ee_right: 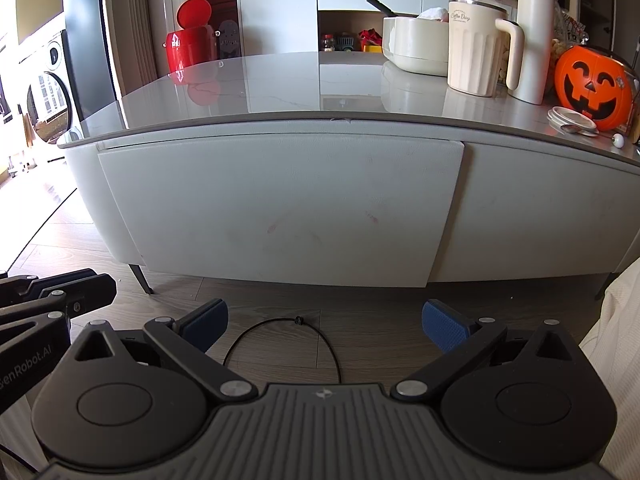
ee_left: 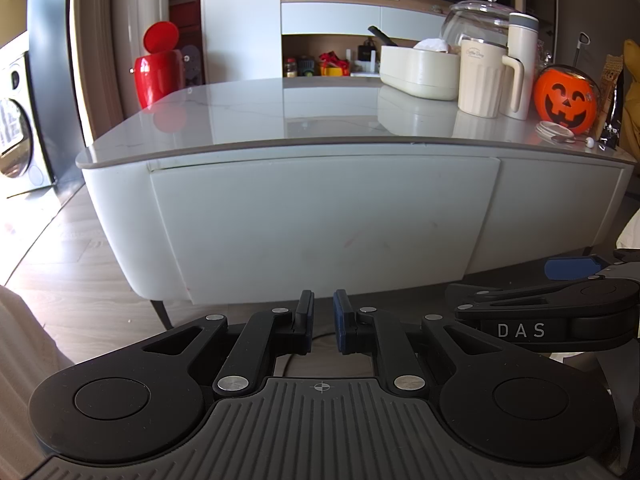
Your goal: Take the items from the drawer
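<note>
Now | drawer [ee_right: 280, 208] closed | left gripper [ee_left: 323, 312] narrowed | right gripper [ee_right: 324, 322] spread

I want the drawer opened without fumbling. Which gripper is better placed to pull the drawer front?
Probably the right gripper: its jaws are spread wide, facing the closed drawer front. The left gripper is nearly shut and would have to open first.

The right gripper [ee_right: 324, 326] hangs with jaws spread wide over the wood floor [ee_right: 276, 300], facing the closed white drawer front [ee_right: 280, 208] of the grey-topped bench [ee_right: 280, 84].
</note>
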{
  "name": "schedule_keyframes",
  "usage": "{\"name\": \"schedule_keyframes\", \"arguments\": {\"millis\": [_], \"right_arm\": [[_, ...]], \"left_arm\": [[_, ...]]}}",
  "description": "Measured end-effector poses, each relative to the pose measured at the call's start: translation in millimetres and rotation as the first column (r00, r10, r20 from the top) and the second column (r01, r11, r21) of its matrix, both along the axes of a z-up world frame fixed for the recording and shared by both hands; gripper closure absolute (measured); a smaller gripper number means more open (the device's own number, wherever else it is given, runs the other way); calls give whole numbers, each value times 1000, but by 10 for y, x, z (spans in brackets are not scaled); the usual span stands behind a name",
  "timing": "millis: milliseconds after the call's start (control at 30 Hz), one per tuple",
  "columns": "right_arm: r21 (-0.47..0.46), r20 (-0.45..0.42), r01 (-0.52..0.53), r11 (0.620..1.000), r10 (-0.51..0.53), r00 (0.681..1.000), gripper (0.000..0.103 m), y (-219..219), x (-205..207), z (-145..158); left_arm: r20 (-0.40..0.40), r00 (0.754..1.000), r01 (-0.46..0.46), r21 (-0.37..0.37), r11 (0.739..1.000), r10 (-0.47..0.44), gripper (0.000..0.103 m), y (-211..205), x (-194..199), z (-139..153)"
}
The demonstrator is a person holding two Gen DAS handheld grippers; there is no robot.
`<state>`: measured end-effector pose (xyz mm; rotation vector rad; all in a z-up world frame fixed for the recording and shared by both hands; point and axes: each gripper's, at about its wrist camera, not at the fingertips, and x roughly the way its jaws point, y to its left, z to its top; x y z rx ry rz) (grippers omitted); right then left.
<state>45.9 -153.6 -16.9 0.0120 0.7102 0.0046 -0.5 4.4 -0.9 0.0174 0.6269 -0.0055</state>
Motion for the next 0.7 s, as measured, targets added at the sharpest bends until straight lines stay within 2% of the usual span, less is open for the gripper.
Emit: {"name": "schedule_keyframes", "arguments": {"millis": [700], "right_arm": [[17,-22,10,1000,-10,1000,0,-33,27,-36]], "left_arm": [[-9,1000,-4,-16,1000,4,90,1,39,21]]}}
